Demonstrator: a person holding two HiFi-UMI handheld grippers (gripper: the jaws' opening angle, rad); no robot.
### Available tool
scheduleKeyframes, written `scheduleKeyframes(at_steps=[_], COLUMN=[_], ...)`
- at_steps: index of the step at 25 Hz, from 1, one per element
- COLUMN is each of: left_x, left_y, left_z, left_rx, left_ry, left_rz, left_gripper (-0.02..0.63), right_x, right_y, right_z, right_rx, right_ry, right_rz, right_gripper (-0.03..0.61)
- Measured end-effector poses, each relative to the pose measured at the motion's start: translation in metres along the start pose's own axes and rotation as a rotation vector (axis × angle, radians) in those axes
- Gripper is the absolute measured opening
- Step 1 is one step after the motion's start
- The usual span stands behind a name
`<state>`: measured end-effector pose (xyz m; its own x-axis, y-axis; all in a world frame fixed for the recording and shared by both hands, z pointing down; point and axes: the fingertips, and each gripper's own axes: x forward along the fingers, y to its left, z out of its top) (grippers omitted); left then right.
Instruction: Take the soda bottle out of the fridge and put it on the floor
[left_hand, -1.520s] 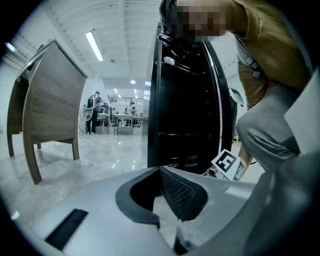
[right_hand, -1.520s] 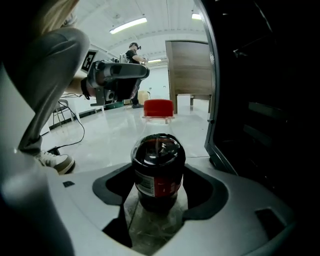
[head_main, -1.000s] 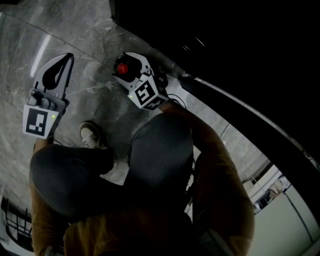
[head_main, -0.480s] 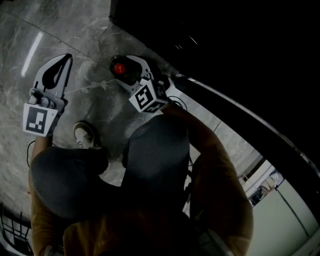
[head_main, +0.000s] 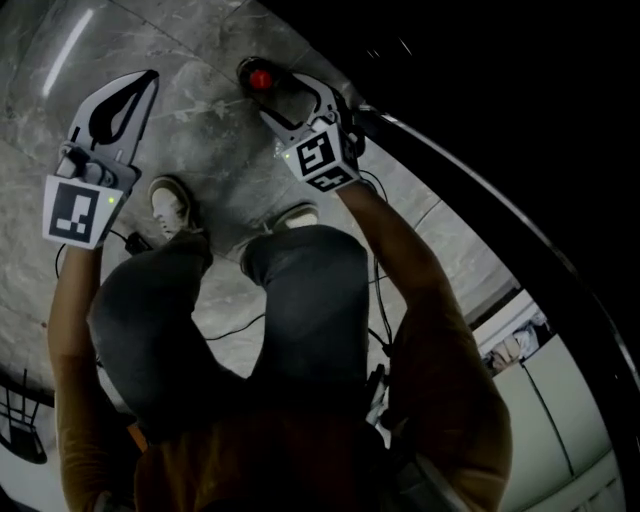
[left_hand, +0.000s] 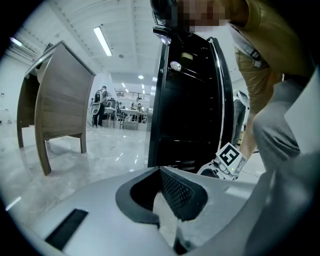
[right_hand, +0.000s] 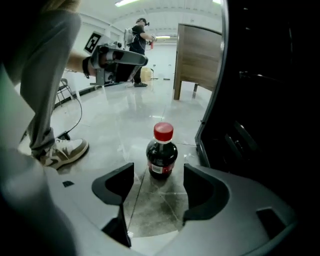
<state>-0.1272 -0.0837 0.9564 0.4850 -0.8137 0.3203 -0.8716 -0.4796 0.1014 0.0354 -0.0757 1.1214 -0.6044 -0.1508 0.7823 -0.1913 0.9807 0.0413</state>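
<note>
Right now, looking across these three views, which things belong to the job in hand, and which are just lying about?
Job in hand: soda bottle, upright on the floor; black fridge; right gripper, fingers apart behind the bottle.

Lying about: wooden desk; shoe; cable; left gripper, shut and empty.

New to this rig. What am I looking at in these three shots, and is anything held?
No robot: a person holds a two-jaw gripper in each hand. The head view looks down from a camera on the person's head. The other two views come from cameras riding on each gripper, looking along its jaws. The left gripper has its jaws together, nothing between them. The right gripper has its jaws apart and holds nothing. A bottle stands upright on the floor just beyond its jaws, beside the black fridge.
</note>
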Motion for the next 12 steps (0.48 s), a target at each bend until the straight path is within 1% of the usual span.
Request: scheduleKeyframes(at_steps=[2, 3, 4, 5, 6, 7, 8, 12], left_x=[-0.016, -0.025, -0.033, -0.041, -0.049, -0.055, -0.062, -0.087], left_y=[-0.005, -0.009, -0.014, -0.019, -0.023, -0.027, -0.029, -0.039], left_z=[0.015, 0.021, 0.027, 0.034, 0.043, 0.052, 0.061, 0.094], left_rx=[0.01, 0.006, -0.003, -0.013, -0.024, -0.035, -0.049, -0.102], left_ry=[-0.006, 0.001, 0.009, 0.016, 0.021, 0.023, 0.021, 0.022], left_rz=[0.008, 0.011, 0.014, 0.018, 0.023, 0.029, 0.038, 0.074], left_gripper=[0.0, 0.0, 0.0, 0.0, 0.0, 0.0, 0.0, 0.0], right_x=[-0.019, -0.029, -0.041, -0.053, -0.067, -0.08, -0.093, -0.135], right_y=[-0.002, -0.001, 0.0, 0.001, 0.001, 0.001, 0.001, 0.012], right_z=[0.012, 0.017, 0.023, 0.031, 0.039, 0.047, 0.054, 0.076], right_rx=[0.03, 0.039, 0.047, 0.054, 0.058, 0.059, 0.058, 0.079], right_ry=[0.008, 0.014, 0.02, 0.023, 0.024, 0.024, 0.027, 0.052], right_rz=[-0.018, -0.022, -0.021, -0.021, -0.025, -0.032, -0.039, -0.026], right_gripper=[0.3, 0.275, 0.24, 0.183, 0.112, 0.085, 0.044, 0.017])
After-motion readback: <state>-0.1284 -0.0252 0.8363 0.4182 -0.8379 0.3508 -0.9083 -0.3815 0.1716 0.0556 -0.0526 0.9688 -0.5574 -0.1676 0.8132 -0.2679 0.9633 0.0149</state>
